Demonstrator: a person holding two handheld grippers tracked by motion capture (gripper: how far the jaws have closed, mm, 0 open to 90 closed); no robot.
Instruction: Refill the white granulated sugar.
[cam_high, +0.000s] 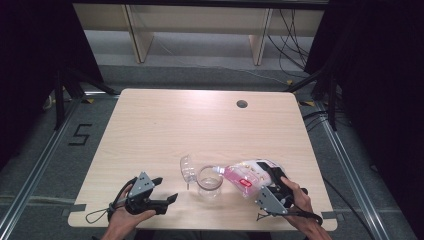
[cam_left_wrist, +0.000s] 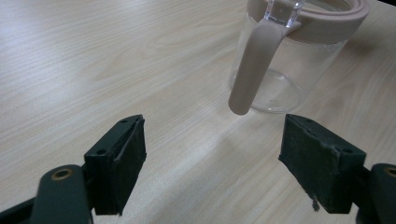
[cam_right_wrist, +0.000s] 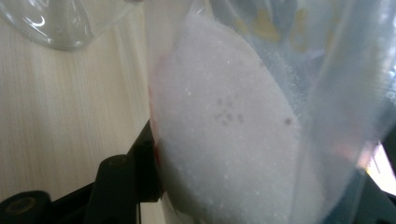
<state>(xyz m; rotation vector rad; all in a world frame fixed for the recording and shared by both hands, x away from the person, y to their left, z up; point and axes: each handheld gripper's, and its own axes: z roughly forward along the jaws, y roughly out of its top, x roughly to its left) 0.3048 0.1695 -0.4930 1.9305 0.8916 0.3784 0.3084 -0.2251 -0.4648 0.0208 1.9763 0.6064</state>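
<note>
Lid (cam_high: 186, 166) beside jar (cam_high: 209, 182); bag (cam_high: 248, 176) tilted at jar rim.

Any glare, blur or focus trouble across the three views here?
High view: table evenly lit with a bright patch at its far edge, dark surroundings, soft overall. Left gripper view: jar and left gripper fairly sharp, faint shadow under the jar. Right gripper view: bag of white granules very close and slightly soft, a bright blown-out spot at the right edge.
</note>
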